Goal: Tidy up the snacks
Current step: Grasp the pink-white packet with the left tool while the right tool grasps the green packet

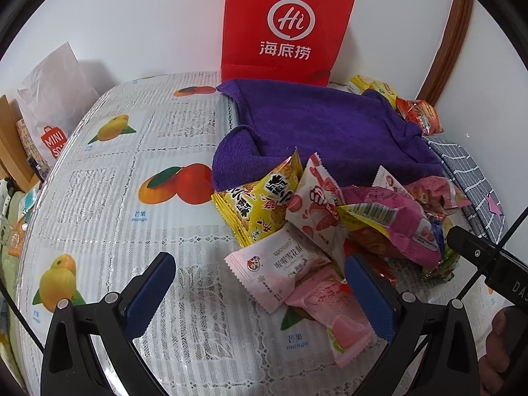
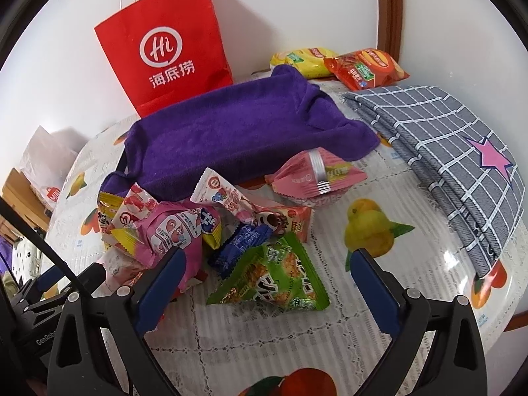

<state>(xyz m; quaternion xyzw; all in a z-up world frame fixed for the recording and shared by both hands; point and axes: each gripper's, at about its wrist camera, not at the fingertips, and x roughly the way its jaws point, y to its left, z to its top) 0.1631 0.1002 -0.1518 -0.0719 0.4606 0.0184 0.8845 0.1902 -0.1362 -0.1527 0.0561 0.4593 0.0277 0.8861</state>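
Observation:
A heap of snack packets lies on the fruit-print tablecloth (image 1: 109, 198) in front of a purple towel (image 1: 330, 125). In the left wrist view my left gripper (image 1: 260, 283) is open, its fingers either side of a pale pink packet (image 1: 280, 264) and a pink jelly packet (image 1: 336, 320), with a yellow packet (image 1: 260, 201) beyond. In the right wrist view my right gripper (image 2: 264, 277) is open around a green packet (image 2: 274, 277), with a blue packet (image 2: 241, 244) and a pink bag (image 2: 171, 234) just beyond.
A red paper bag (image 2: 168, 46) stands against the wall behind the purple towel (image 2: 231, 132). A folded grey checked cloth (image 2: 445, 142) lies right. Yellow and red chip bags (image 2: 346, 62) sit at the back. A white shopping bag (image 1: 52, 99) stands far left.

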